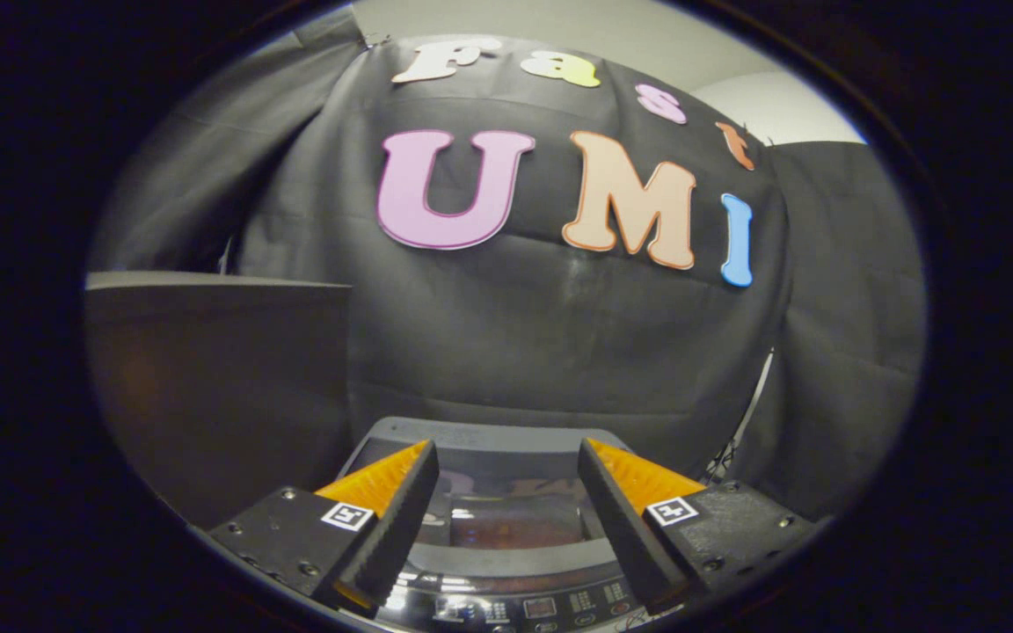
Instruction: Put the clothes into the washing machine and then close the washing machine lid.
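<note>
Black cloth (559,334) drapes the booth's back wall, with a dark panel (216,387) beside it. Below, the washing machine (506,519) sits with its glass lid (506,505) down, seen between the gripper (506,462), whose jaws are spread and empty.

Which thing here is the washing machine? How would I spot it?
Find the big black cloth wall. Low in front of it sits the washing machine, seen between the open gripper fingers. Its shiny see-through lid lies flat, and a button panel runs along its near edge.
</note>
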`<action>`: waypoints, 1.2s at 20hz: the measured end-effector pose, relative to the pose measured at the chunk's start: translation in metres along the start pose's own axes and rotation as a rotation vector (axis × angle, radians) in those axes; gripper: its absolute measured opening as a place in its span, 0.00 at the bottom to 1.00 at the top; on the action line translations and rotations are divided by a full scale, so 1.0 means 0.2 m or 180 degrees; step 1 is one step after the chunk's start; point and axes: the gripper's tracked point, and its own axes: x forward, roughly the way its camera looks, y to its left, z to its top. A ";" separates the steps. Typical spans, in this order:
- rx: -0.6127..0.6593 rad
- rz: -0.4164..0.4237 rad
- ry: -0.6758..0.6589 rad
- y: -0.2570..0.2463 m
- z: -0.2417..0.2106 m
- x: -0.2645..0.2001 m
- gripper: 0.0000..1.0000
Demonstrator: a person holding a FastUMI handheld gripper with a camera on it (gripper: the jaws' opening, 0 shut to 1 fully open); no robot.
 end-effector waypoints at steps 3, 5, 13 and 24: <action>0.0111 0.0010 0.0001 0.02 0.00 -0.10 0.98; 0.0196 0.0030 0.0014 0.03 0.01 -0.16 0.98; 0.0735 0.0158 -0.0070 0.01 0.09 -0.54 0.96; 0.0503 0.0150 -0.0451 -0.05 0.29 -1.10 0.94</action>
